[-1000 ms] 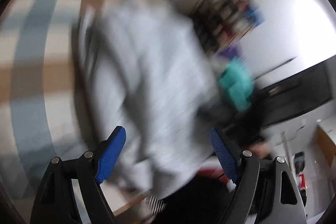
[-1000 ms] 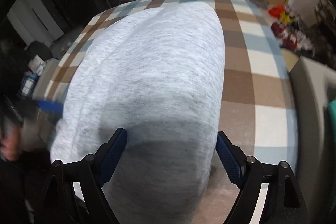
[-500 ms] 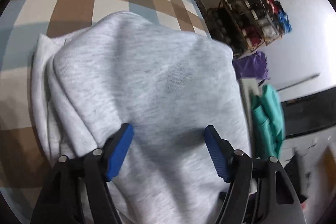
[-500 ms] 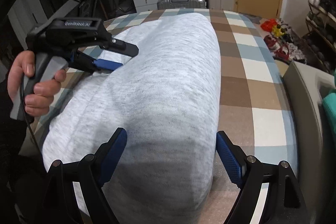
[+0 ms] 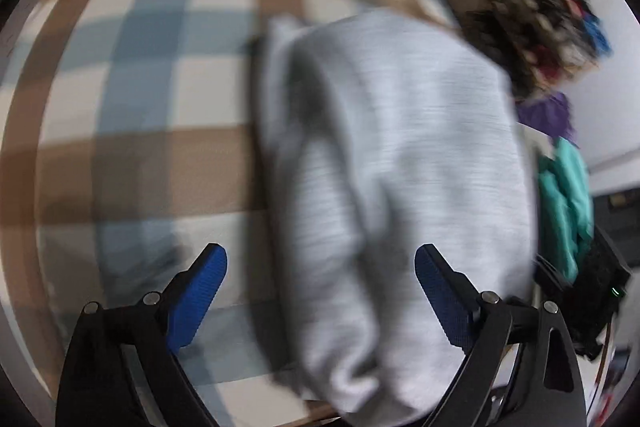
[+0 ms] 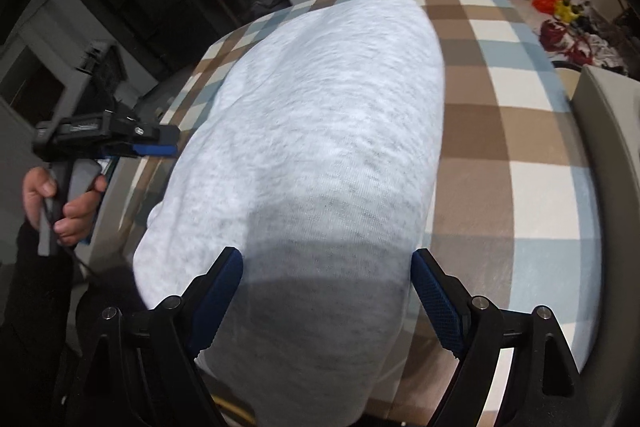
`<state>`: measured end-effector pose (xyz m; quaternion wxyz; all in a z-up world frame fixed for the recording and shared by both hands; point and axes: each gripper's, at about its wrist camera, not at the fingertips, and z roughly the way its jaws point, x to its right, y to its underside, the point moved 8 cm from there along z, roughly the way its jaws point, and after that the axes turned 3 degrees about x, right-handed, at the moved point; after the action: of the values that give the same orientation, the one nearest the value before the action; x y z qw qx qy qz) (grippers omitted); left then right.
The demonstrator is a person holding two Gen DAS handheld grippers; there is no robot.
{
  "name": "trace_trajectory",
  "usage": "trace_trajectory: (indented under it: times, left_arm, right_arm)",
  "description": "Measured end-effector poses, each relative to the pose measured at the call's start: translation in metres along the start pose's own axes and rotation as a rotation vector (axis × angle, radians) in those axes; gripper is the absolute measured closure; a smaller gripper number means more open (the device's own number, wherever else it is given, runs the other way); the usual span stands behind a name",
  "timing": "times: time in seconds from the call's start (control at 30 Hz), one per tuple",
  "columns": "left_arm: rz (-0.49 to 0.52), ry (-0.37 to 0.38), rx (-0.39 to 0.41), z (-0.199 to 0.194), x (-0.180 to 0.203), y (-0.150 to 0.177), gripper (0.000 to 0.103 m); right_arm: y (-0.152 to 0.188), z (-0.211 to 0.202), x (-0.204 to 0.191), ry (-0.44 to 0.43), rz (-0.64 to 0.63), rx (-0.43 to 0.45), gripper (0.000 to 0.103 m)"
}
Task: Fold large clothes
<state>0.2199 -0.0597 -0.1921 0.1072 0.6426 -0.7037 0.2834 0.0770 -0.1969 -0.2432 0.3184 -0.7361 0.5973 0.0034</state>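
Folded light-grey knit garment (image 6: 320, 147) flat on brown-blue checked cloth (image 6: 520, 131). Left gripper (image 5: 320, 263) jaws opening, pads clear of fabric. Right gripper (image 6: 326, 267) spread wide, gripping nothing.

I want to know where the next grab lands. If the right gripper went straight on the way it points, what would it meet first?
Most likely the grey garment: its near end lies between the open right gripper fingers, spread over the checked cover. Depth is unclear, so how soon cannot be told.

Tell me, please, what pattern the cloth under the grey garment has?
Checked brown, pale blue and white cloth, clearest in the right wrist view.
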Motion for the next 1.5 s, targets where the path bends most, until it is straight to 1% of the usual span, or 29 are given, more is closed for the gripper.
trace_trajectory:
  times: [0.03, 0.07, 0.1, 0.13, 0.17, 0.2, 0.23, 0.33, 0.4, 0.47, 0.5, 0.6, 0.67, 0.7, 0.77, 0.83, 0.9, 0.97, 1.0, 1.07, 1.1, 1.13, 1.17, 1.2, 1.23, 1.27, 1.33, 1.4, 1.5]
  left_arm:
    - [-0.026, -0.023, -0.004, 0.003, -0.01, 0.0, 0.011]
    - [-0.059, 0.001, -0.006, 0.005, -0.015, 0.0, 0.011]
    - [-0.089, 0.054, -0.019, 0.007, -0.018, 0.0, 0.011]
    - [-0.114, 0.152, -0.05, 0.011, -0.014, 0.002, 0.011]
    - [-0.117, 0.211, -0.075, 0.014, -0.013, 0.005, 0.011]
    - [-0.115, 0.261, -0.102, 0.018, -0.01, 0.007, 0.011]
    - [-0.114, 0.282, -0.114, 0.022, -0.008, 0.007, 0.011]
    - [-0.126, 0.346, -0.146, 0.034, -0.007, 0.004, 0.011]
    - [-0.146, 0.412, -0.141, 0.022, -0.014, 0.005, 0.01]
    - [-0.172, 0.487, -0.152, 0.02, -0.015, 0.003, 0.01]
    - [-0.174, 0.52, -0.156, 0.019, -0.016, 0.004, 0.01]
    - [-0.163, 0.58, -0.165, 0.019, -0.015, 0.006, 0.01]
    - [-0.172, 0.629, -0.153, 0.017, -0.006, 0.007, 0.011]
    - [-0.152, 0.628, -0.147, 0.017, -0.004, 0.008, 0.011]
    - [-0.08, 0.584, -0.14, 0.014, 0.002, 0.016, 0.011]
    - [-0.014, 0.563, -0.154, 0.006, 0.007, 0.032, 0.011]
    - [0.081, 0.529, -0.186, 0.0, 0.014, 0.054, 0.012]
    - [0.126, 0.48, -0.188, 0.002, 0.015, 0.064, 0.011]
    - [0.127, 0.459, -0.184, 0.005, 0.012, 0.065, 0.011]
    - [0.079, 0.473, -0.193, 0.011, 0.008, 0.064, 0.012]
    - [0.06, 0.483, -0.18, 0.01, 0.006, 0.059, 0.016]
    - [0.057, 0.471, -0.169, 0.009, 0.003, 0.06, 0.03]
    - [0.053, 0.456, -0.155, 0.006, -0.001, 0.06, 0.042]
    - [0.048, 0.456, -0.138, 0.0, -0.003, 0.06, 0.05]
    - [0.065, 0.448, -0.124, -0.005, -0.004, 0.062, 0.06]
    - [0.089, 0.439, -0.111, -0.012, -0.007, 0.065, 0.064]
    - [0.1, 0.436, -0.104, -0.022, -0.01, 0.07, 0.068]
    - [0.117, 0.426, -0.101, -0.025, -0.01, 0.074, 0.069]
    - [0.107, 0.435, -0.096, -0.033, -0.02, 0.08, 0.07]
  right_arm:
    - [-0.001, 0.0, 0.002, -0.017, 0.02, 0.001, 0.016]
    - [-0.002, 0.0, 0.004, -0.038, 0.051, 0.005, 0.016]
    - [-0.005, 0.0, 0.009, -0.07, 0.095, 0.011, 0.016]
    - [-0.007, 0.0, 0.013, -0.1, 0.134, 0.014, 0.016]
    - [-0.011, 0.001, 0.019, -0.143, 0.184, 0.021, 0.016]
    - [-0.014, 0.002, 0.023, -0.164, 0.207, 0.026, 0.016]
    - [-0.018, 0.005, 0.027, -0.192, 0.231, 0.026, 0.016]
    - [-0.027, 0.021, 0.034, -0.241, 0.255, -0.009, 0.015]
    - [-0.03, 0.028, 0.036, -0.262, 0.261, -0.024, 0.011]
    - [-0.031, 0.035, 0.036, -0.279, 0.265, -0.034, 0.009]
    - [-0.031, 0.035, 0.035, -0.285, 0.258, -0.035, 0.009]
    - [-0.029, 0.034, 0.035, -0.295, 0.242, -0.017, 0.009]
    - [-0.022, 0.027, 0.032, -0.291, 0.238, 0.005, 0.012]
    - [-0.022, 0.026, 0.031, -0.281, 0.23, 0.01, 0.014]
    - [-0.011, 0.022, 0.023, -0.261, 0.195, 0.007, 0.016]
    - [0.005, 0.015, 0.009, -0.246, 0.12, -0.022, 0.016]
    - [0.018, 0.009, 0.005, -0.262, 0.134, -0.044, 0.016]
    - [0.024, 0.007, 0.004, -0.279, 0.139, -0.043, 0.016]
    - [0.024, 0.007, 0.005, -0.285, 0.146, -0.036, 0.015]
    - [0.02, 0.011, 0.007, -0.301, 0.177, -0.024, 0.015]
    - [0.018, 0.011, 0.008, -0.301, 0.187, -0.012, 0.016]
    - [0.015, 0.01, 0.006, -0.283, 0.18, 0.008, 0.02]
    - [0.013, 0.006, 0.003, -0.267, 0.157, 0.024, 0.022]
    - [0.013, 0.002, -0.001, -0.255, 0.133, 0.04, 0.027]
    - [0.013, -0.003, -0.007, -0.246, 0.107, 0.057, 0.03]
    - [0.012, -0.01, -0.014, -0.24, 0.087, 0.073, 0.031]
    - [0.013, -0.017, -0.024, -0.244, 0.086, 0.093, 0.035]
    - [0.015, -0.024, -0.033, -0.249, 0.08, 0.113, 0.036]
    - [0.013, -0.029, -0.053, -0.261, 0.077, 0.135, 0.037]
